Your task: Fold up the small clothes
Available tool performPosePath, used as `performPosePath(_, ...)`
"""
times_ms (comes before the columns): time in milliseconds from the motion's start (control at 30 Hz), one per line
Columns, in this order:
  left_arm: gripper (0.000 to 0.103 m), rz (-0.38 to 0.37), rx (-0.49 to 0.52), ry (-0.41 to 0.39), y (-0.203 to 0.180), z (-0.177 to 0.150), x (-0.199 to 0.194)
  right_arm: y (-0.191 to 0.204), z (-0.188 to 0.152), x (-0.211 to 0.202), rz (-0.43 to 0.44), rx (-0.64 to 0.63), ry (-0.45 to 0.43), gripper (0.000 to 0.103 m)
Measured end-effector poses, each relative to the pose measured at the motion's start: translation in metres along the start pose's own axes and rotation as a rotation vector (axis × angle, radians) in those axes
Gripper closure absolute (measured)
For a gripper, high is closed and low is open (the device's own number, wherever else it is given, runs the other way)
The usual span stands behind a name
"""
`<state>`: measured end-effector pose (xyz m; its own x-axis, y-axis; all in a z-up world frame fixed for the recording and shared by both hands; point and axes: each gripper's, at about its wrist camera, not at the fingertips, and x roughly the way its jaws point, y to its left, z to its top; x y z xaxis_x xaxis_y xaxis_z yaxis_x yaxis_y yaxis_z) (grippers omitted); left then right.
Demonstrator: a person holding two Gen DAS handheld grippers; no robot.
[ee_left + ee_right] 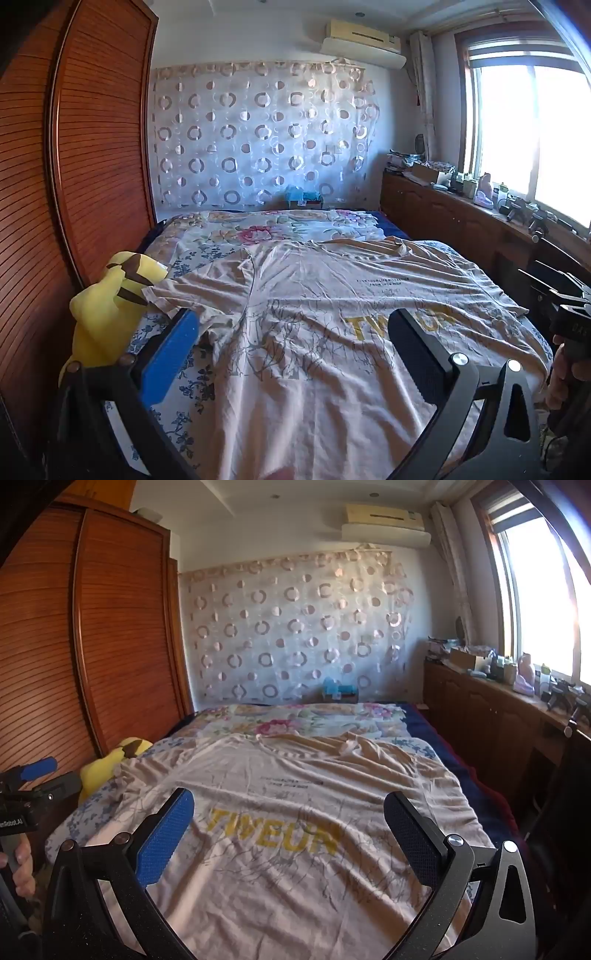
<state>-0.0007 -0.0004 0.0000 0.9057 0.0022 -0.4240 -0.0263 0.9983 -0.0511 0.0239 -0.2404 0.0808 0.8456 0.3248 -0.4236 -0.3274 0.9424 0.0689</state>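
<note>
While both tongs, left tongs and right tongs, hover wide open and empty, the beige cotton T-shirt with yellow lettering lies spread flat on the floral-sheeted bed. It looks light, soft and floppy; pinching a sleeve or hem edge seems best.

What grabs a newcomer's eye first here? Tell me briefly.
The beige T-shirt with yellow lettering lies spread flat across the floral-sheeted bed, filling the middle of both views. A yellow plush toy sits at the bed's left edge beside the reddish-brown slatted wooden wardrobe. Bright daylight pours through the window on the right.
</note>
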Motion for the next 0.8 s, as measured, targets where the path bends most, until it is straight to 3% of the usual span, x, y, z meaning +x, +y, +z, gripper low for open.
performPosePath(800,0.000,0.008,0.007,0.009,-0.0005,0.0006,0.0005,0.0015,0.0000,0.0002,0.000,0.001,-0.002,0.000)
